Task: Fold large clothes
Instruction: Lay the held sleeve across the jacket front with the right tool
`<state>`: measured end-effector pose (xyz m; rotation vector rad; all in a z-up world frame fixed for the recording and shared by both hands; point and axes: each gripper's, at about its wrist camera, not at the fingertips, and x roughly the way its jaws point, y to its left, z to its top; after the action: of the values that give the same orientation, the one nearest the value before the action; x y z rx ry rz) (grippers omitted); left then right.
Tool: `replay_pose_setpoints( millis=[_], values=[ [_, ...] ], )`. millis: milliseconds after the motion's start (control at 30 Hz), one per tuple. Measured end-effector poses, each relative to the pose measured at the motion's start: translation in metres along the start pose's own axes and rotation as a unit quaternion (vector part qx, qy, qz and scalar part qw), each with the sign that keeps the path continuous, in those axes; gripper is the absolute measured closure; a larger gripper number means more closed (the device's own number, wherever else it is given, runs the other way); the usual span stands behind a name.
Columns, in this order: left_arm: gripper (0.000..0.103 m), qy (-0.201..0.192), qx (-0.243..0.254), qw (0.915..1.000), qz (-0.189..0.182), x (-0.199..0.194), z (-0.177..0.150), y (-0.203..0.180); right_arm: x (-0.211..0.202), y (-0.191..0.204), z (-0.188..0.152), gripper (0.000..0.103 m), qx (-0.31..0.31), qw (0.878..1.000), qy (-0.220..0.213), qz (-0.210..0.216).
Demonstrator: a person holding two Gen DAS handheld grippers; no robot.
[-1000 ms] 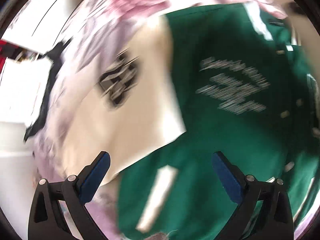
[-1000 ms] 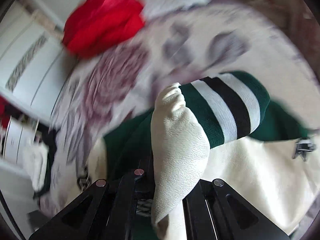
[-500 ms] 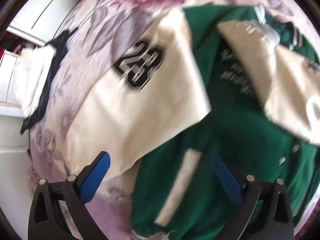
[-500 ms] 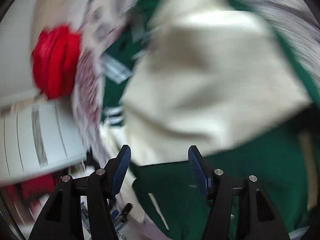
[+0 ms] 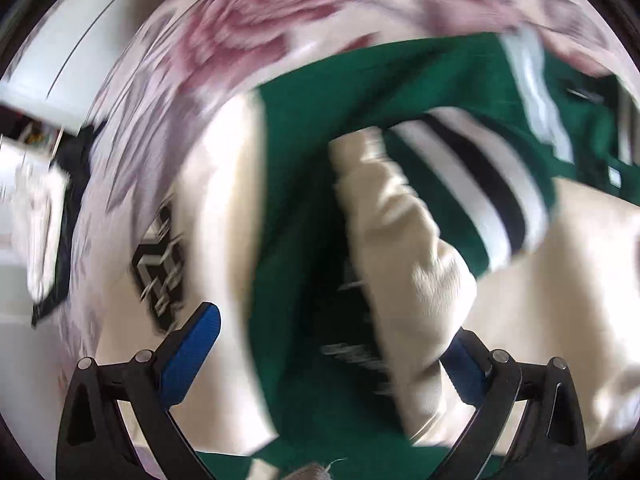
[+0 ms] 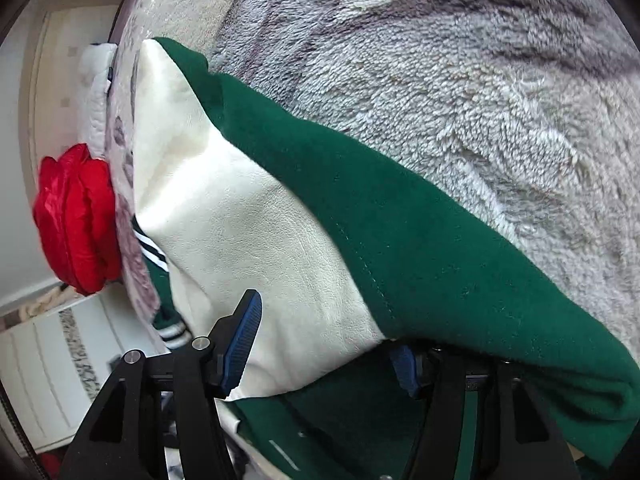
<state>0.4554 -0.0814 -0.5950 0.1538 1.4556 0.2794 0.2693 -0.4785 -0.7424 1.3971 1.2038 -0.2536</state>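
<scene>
A green varsity jacket [image 5: 304, 168] with cream sleeves lies on a floral fleece blanket [image 5: 256, 20]. In the left wrist view a cream sleeve [image 5: 408, 264] with a green, white and black striped cuff [image 5: 480, 184] lies folded across the green body; the other cream sleeve with a black number patch [image 5: 160, 272] is at left. My left gripper [image 5: 328, 352] is open just above the jacket, the folded sleeve by its right finger. My right gripper [image 6: 324, 344] is open low over the jacket's cream sleeve [image 6: 240, 216] and green shoulder [image 6: 420, 240].
A red bundle of cloth [image 6: 76, 216] lies at the blanket's far edge. White drawers [image 6: 52, 364] stand beyond the bed. A white and black garment [image 5: 52, 216] lies at the blanket's left edge. Grey fleece [image 6: 460, 60] spreads beyond the jacket.
The right gripper let go of the cream sleeve, which now lies across the green body. The left gripper moved in closer over the jacket. The right gripper dropped low beside the shoulder.
</scene>
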Motion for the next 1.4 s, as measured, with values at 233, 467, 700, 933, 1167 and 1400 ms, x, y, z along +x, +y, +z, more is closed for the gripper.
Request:
replay_pose_setpoints(
  millis=[233,467,700,933,1167,1400],
  values=[
    [0.0,0.036,-0.054,0.9978,0.011,0.016,-0.047,0.077,-0.041,-0.074,0.004,0.041,0.1,0.987,-0.04,0.117],
    [0.0,-0.015,-0.032,0.999,0.026,-0.012,-0.079,0.101,-0.102,-0.068,0.0,0.041,0.059,0.996,-0.014,-0.068],
    [0.0,-0.042,0.002,0.9981,0.045,-0.019,-0.082,0.098,-0.122,0.02,-0.002,0.072,-0.125,0.988,-0.071,-0.058],
    [0.0,-0.046,-0.011,0.9985,0.028,-0.029,-0.07,0.091,-0.01,0.058,0.084,0.069,-0.115,0.985,0.011,-0.128],
    [0.0,0.0,-0.071,0.9975,-0.006,-0.019,-0.105,0.145,-0.12,0.052,0.036,0.056,-0.124,0.991,-0.012,-0.045],
    [0.0,0.063,-0.244,0.9625,-0.101,0.011,-0.204,0.259,-0.104,0.015,-0.076,0.054,-0.148,0.985,0.039,-0.078]
  ],
)
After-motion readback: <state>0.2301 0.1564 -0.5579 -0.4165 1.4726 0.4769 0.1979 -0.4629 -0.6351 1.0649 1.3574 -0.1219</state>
